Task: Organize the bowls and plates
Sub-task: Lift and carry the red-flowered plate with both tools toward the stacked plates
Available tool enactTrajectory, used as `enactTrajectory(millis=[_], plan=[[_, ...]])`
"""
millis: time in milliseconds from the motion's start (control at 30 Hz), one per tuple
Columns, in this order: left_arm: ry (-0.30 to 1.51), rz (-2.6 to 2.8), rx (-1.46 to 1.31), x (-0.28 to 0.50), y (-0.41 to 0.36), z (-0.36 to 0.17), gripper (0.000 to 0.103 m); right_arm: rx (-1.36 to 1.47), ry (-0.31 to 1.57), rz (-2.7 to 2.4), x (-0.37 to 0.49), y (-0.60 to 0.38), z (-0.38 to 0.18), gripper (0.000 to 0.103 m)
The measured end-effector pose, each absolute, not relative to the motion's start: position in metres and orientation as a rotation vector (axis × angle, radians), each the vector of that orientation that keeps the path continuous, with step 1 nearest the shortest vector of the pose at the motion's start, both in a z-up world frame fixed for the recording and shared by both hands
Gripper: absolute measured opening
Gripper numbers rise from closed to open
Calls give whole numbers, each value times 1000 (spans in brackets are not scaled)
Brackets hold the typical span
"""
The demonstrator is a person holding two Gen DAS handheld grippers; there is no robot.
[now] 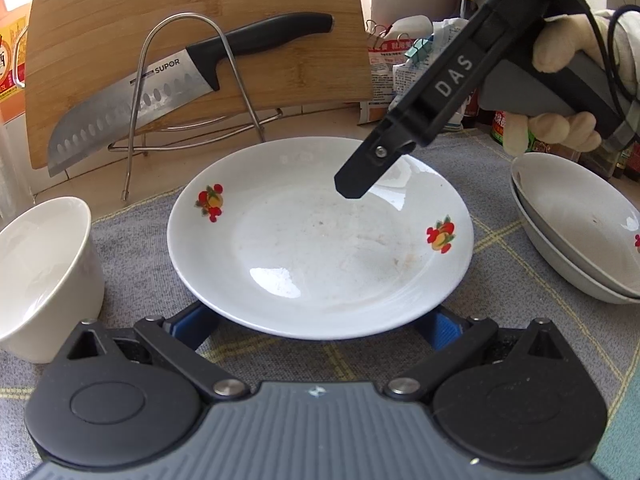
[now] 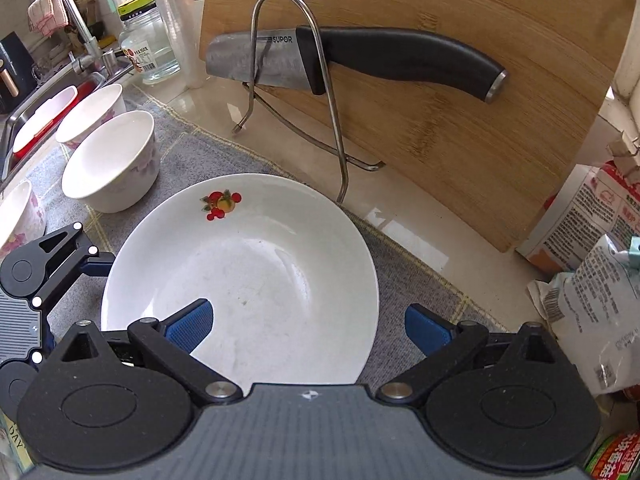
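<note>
— Since we have both grippers at the flowered plate (image 1: 320, 240), where would you say we stand?

— Early to middling, we'd judge. Two plates (image 1: 580, 232) sit nested at our right on the grey cloth (image 1: 140, 248), so that stack looks started. This one lies flat on the cloth, apart from them, not yet joined.

— And the bowls?

— Loose, as far as we can see. In the right wrist view, the nearest white bowl (image 2: 110, 160) stands beside the plate, another bowl (image 2: 90, 114) behind it, a third at the left edge (image 2: 20, 216). None is nested.

— How do our fingers stand?

— On the left gripper (image 1: 320, 326) they are spread wide, one blue pad (image 1: 442, 328) at each side of the plate's near rim and low beneath it; whether they touch it we cannot tell. On the right gripper (image 2: 308, 326) they are also apart: the left pad (image 2: 188, 326) hangs over the plate's inside, the other outside the rim. Neither is clamped on anything.

— So what is left?

— Most of it, in our view: grip this plate, set it on the pair, then gather the bowls. The knife (image 2: 360, 60) in the wire stand (image 2: 320, 92) by the cutting board (image 2: 480, 120) is close behind, so we'd lift with care.
</note>
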State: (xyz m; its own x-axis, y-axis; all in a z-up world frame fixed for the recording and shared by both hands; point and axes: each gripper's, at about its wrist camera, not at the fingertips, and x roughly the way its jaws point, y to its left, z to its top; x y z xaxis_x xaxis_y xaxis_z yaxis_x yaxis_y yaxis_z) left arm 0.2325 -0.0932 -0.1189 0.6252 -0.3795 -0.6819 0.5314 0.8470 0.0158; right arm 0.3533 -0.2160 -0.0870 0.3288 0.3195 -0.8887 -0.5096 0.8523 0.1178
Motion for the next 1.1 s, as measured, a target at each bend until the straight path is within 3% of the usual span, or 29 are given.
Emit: enactTrajectory(millis=[633, 1100], plan=[[704, -531, 248, 230, -97, -117, 103, -46, 1182, 705, 386, -219, -103, 103], [698, -531, 249, 229, -97, -117, 103, -87, 1204, 751, 391, -208, -104, 102]])
